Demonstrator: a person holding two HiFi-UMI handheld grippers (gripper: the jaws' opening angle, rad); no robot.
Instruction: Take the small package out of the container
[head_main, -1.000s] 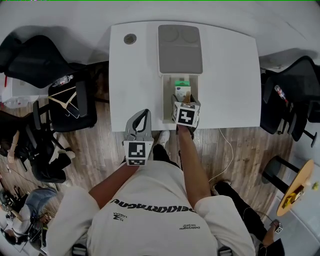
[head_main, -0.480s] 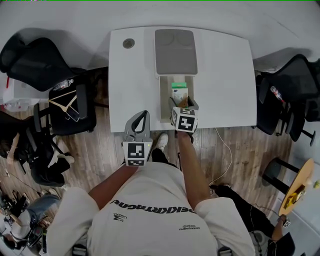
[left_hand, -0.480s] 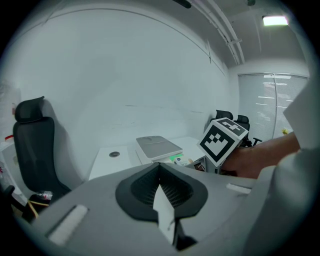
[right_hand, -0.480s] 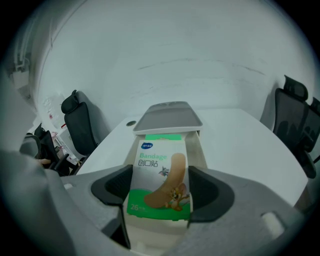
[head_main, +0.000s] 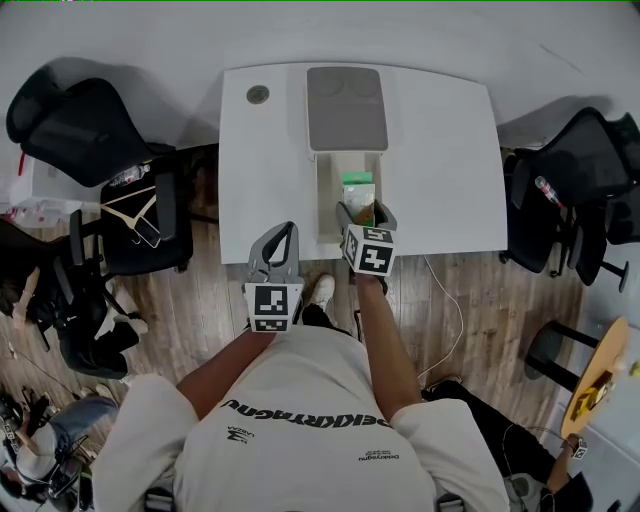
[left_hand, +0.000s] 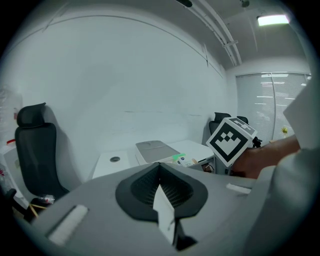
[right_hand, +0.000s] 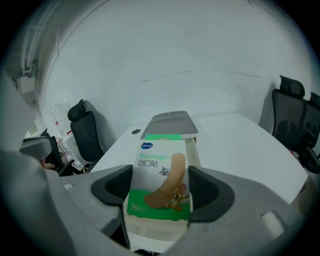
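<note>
The small package (right_hand: 160, 180), a green and white bandage box, is clamped between the pads of my right gripper (right_hand: 161, 192). In the head view that right gripper (head_main: 360, 212) holds the package (head_main: 358, 190) over the near part of the open white container (head_main: 328, 205), whose grey lid (head_main: 346, 108) lies folded back behind it. My left gripper (head_main: 283, 232) hovers at the table's front edge, left of the container, shut with nothing in it. In its own view the left gripper (left_hand: 162, 185) points toward the lid (left_hand: 152, 150).
The white table (head_main: 440, 150) has a round grommet (head_main: 258, 94) at its far left corner. Black office chairs (head_main: 85, 130) stand to the left and a black chair (head_main: 575, 180) to the right. A cable (head_main: 455, 300) hangs off the front edge.
My right gripper has drawn back toward the person with the package in it, raising it from the container. The left gripper has stayed in place.
</note>
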